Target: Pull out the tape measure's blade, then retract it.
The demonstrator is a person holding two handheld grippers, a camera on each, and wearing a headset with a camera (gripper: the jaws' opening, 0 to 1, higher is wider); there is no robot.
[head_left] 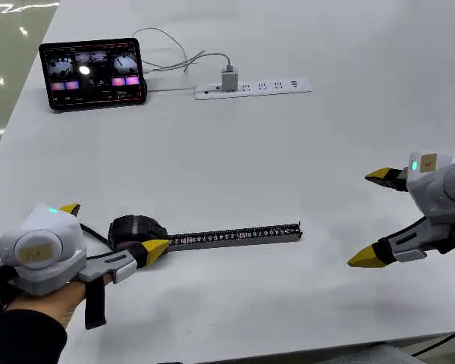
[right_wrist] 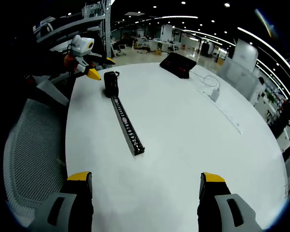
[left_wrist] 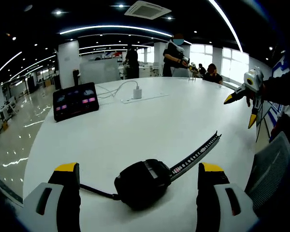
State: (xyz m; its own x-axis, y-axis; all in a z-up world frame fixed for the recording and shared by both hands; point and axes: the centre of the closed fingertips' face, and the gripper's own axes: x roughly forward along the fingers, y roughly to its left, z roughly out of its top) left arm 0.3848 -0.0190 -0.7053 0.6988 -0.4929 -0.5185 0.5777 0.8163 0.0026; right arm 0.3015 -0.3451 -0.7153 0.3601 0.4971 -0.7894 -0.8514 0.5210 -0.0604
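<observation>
The tape measure's black case (head_left: 136, 229) lay on the white bench (head_left: 288, 152) near its front edge, on the person's left. Its blade (head_left: 235, 236) was drawn out and lay flat on the bench, running rightward from the case in a straight line. The end hook (head_left: 297, 230) rested on the surface with nothing touching it. A dark wrist cord (left_wrist: 94, 192) trailed from the back of the case.

The left tongs (head_left: 112, 228) were released, their yellow-tipped jaws spread wide with the case between them. In the left gripper view a strip of bare bench showed on each side of the case, so neither jaw pressed on it. In the head view the nearer jaw tip overlapped the spot where the blade left the case, and I could not tell from there whether it touched.

The right tongs (head_left: 370, 217) were also released and held nothing. They hung above the bench, well apart from the end hook and to its right, with their jaws pointed back toward the blade.

At the far side of the bench a tablet (head_left: 93, 73) stood propped with its screen lit. Beside it lay a white power strip (head_left: 252, 87) with a charger (head_left: 229, 78) plugged in, and a cable (head_left: 174, 57) ran between charger and tablet. A mesh chair (right_wrist: 34, 145) stood at the bench's near edge.
</observation>
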